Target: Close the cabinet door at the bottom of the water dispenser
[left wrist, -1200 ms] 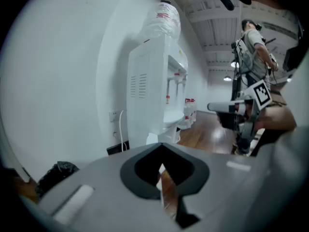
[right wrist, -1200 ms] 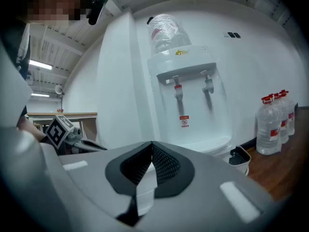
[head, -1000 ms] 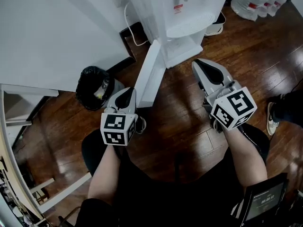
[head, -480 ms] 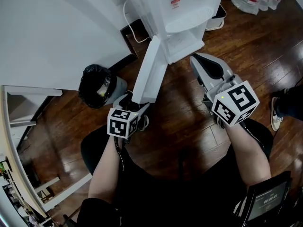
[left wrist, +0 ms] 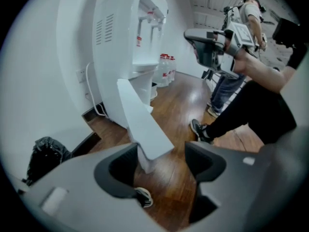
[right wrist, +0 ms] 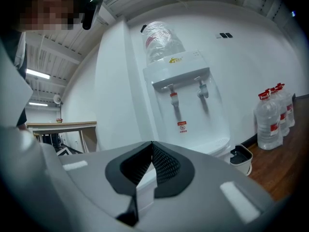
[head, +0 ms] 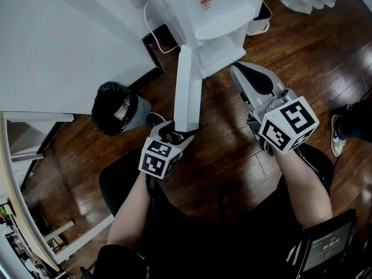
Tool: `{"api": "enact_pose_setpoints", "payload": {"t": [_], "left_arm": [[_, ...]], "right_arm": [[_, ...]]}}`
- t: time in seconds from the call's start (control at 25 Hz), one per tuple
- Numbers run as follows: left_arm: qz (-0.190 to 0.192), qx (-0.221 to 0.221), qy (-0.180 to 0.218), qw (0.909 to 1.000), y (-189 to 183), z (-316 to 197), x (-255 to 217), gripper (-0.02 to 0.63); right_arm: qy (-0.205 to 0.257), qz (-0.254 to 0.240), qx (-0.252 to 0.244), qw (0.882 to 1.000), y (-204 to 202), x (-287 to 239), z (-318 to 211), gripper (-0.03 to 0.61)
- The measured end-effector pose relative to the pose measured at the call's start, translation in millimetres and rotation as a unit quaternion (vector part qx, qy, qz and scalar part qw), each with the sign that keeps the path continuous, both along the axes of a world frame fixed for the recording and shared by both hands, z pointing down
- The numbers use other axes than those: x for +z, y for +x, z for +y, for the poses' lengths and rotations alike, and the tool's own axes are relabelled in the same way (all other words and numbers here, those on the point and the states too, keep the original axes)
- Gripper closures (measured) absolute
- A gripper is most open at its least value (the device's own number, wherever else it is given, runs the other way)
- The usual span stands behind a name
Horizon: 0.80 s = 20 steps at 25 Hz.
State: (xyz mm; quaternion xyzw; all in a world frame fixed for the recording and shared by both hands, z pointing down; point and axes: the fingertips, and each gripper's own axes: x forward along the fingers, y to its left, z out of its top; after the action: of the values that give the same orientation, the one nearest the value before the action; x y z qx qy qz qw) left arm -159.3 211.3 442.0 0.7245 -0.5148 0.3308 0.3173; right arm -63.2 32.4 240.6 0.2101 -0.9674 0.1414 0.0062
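The left tool [head: 174, 135], wide but closing, is straddling the free edge of the cabinet door [head: 188, 89], which is jutting open from the water dispenser [head: 224, 16], and is risking a glancing, slipping pinch, while the right tool [head: 239, 73] is idling shut.

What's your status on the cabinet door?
Left claw closing, cabinet door edge between jaws, ungripped. Right claw shut, empty. Door open, nothing seen blocking.

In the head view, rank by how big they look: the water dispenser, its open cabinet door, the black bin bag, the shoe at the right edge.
1. water dispenser, though cropped at the top.
2. cabinet door and black bin bag, too alike to rank.
3. shoe, smallest.
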Motion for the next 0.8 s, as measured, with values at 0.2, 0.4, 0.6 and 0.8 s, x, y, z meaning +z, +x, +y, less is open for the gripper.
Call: {"api": "enact_pose_setpoints", "payload": {"t": [0.2, 0.4, 0.6, 0.8], "left_arm": [[0.015, 0.087, 0.012, 0.9960, 55, -9, 1, 0.308], [0.005, 0.161, 0.045, 0.9860, 99, -30, 5, 0.341], [-0.015, 0.220, 0.058, 0.9736, 127, -52, 22, 0.325], [-0.054, 0.217, 0.091, 0.9705, 125, -83, 35, 0.350]], "right_arm": [[-0.005, -0.006, 0.020, 1.000, 13, -3, -10, 0.574], [-0.015, -0.022, 0.041, 0.999, 28, -11, -23, 0.574], [-0.017, -0.026, 0.056, 0.998, 46, -13, -31, 0.574], [-0.025, -0.033, 0.065, 0.997, 57, -13, -40, 0.574]]}}
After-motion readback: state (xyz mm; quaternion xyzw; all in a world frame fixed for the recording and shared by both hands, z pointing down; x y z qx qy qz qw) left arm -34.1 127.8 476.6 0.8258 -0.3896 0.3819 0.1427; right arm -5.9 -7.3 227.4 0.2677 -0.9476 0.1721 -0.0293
